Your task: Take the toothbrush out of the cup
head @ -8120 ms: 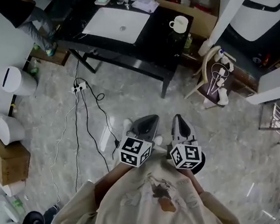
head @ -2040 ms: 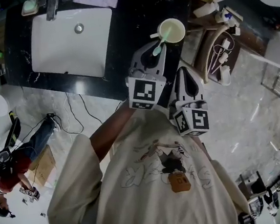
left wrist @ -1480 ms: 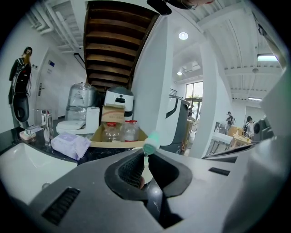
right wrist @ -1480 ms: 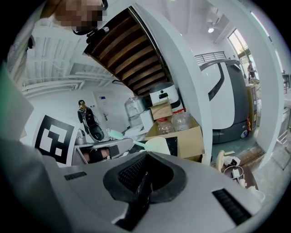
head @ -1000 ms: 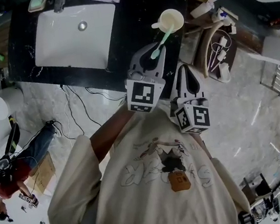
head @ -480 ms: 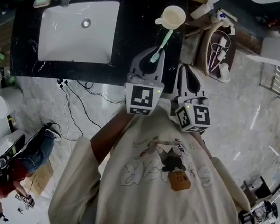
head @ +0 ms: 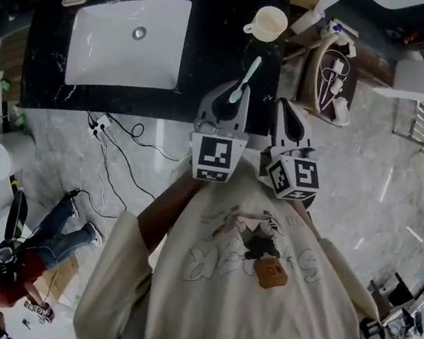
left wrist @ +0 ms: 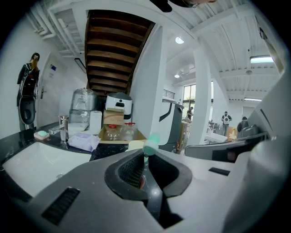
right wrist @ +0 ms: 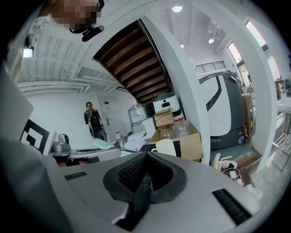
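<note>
Left gripper (head: 231, 97): jaws drawn narrow and clamped on the near end of the toothbrush (head: 248, 76); in the left gripper view the pads (left wrist: 132, 170) press on the thin shaft and a mint-green end stands just past them
Toothbrush: in the air, wholly clear of the cup (head: 268, 22), seen over the near right part of the black counter (head: 211, 24); which end is held, bristles or handle, I cannot tell
Cup: cream, with a handle, upright at the far right corner of the counter, to the right of the white sink (head: 130, 35); nothing shows inside it from above
Direction: the cup lies far and a little right of the left gripper, apart from the brush's free end
Long axis: runs from the jaws away to the far right, roughly in line with the gripper, so the free end aims at the cup
Nearer hand: the left one, which is already holding; its tips are the closer pair to the cup
Right gripper (head: 283, 109): jaws together on nothing, just right of the left gripper and slightly nearer the person, touching neither brush nor cup
Pose: both grippers point away from the person and dip gently towards the counter, side by side, marker cubes close to the chest
Stage, as I judge it: the lifting out looks done; carrying off or setting down remains
Coming move, as I judge it: it depends on the gap between free end and rim; drawing back along the brush's own line should keep the end from catching the cup
</note>
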Available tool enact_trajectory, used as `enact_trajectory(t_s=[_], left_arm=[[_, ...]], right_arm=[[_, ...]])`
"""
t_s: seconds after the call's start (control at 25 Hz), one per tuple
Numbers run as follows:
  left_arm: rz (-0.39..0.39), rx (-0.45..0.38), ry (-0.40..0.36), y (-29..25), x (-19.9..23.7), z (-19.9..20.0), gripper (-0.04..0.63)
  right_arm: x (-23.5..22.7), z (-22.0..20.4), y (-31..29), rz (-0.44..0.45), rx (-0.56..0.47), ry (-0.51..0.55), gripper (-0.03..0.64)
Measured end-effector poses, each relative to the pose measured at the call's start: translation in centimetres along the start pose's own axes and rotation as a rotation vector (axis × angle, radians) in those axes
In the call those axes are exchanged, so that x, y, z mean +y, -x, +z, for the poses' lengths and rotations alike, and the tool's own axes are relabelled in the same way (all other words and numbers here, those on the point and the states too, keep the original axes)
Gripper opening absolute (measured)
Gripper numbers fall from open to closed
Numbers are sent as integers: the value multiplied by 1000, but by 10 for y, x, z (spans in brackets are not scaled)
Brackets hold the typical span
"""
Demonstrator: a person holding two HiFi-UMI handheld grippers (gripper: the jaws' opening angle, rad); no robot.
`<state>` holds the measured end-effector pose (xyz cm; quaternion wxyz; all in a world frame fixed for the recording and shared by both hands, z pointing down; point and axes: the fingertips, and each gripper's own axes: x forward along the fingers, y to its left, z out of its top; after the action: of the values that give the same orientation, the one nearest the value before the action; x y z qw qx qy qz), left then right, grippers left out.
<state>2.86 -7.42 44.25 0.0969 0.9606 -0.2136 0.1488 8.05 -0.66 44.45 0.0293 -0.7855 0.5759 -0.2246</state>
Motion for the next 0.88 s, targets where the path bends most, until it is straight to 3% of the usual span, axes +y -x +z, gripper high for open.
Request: enact_trajectory(t_s=[0.36,0.68,0.88], left_arm=[[0,30,30,50,1,-4,40],[73,58,58,76,-15,-16,40],[120,58,74,92,-50,-20,40]], right_arm=[[21,-14,28,-12,-14,10,14],[16,-10,48,48,-14,43,14],[1,-9,78,83,-7,41,14]])
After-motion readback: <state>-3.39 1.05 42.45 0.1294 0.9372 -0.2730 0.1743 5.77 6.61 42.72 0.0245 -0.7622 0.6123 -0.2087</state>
